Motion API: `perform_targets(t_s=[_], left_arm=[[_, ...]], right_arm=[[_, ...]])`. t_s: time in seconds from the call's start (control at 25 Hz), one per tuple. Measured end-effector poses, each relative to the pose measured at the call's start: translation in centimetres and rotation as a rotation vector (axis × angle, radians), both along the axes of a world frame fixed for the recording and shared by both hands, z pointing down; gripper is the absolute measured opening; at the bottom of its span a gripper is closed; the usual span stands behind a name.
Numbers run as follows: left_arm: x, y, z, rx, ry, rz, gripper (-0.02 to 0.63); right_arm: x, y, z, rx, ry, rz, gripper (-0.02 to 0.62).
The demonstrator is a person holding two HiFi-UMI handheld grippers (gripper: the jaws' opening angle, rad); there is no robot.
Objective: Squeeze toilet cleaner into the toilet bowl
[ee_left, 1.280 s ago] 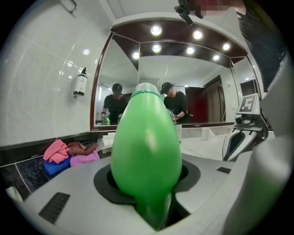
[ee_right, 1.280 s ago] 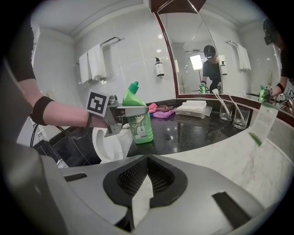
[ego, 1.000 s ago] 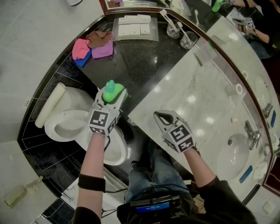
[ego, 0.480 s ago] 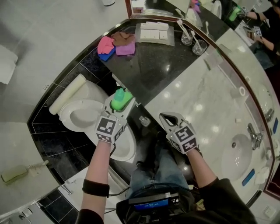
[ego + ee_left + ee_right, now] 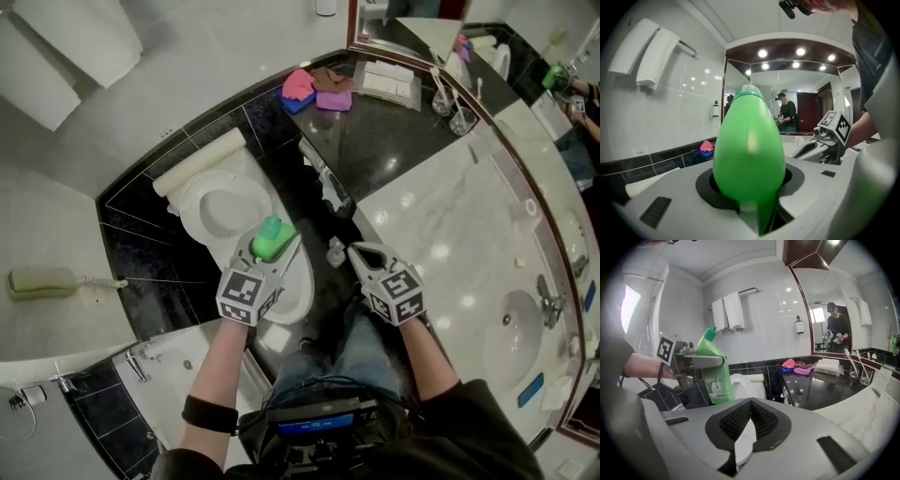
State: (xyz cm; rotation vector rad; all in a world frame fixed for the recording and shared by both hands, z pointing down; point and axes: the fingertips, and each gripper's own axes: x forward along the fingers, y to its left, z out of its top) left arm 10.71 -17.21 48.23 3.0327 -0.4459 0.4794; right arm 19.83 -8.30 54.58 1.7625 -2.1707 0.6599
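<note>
Bathroom from above: left tool (image 5: 266,247) clamps the green toilet cleaner bottle (image 5: 274,237) centre frame, overlapping the open toilet bowl's (image 5: 208,184) near rim. Right tool (image 5: 362,254) is pinched closed. Upper right, two glasses (image 5: 461,120) on the tabletop (image 5: 394,150) hold toothbrushes (image 5: 436,82).

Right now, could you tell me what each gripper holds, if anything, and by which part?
The left gripper holds the green toilet cleaner bottle upright, jaws clamped on its upper body below the neck. The right gripper is shut on nothing.
</note>
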Motion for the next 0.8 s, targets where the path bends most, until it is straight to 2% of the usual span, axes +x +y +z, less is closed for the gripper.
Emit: perform_targets(t_s=[0.2,0.4,0.8], left_arm=[[-8.0,2.2,-1.5,-0.014,0.006,-0.102,0.19],[-14.8,4.8,-2.9,-0.027,-0.005,-0.221,0.19],[-21.8,9.2,-2.8,-0.039,-0.024,-0.469,0.19]], right_arm=[[-5.8,0.9,-2.4,0.007,0.005,-0.06,0.002],[-9.8,1.5,-4.5,0.003,0.008,-0.136,0.002],[-14.8,1.5,-4.6,-0.013,0.007,-0.374,0.002]])
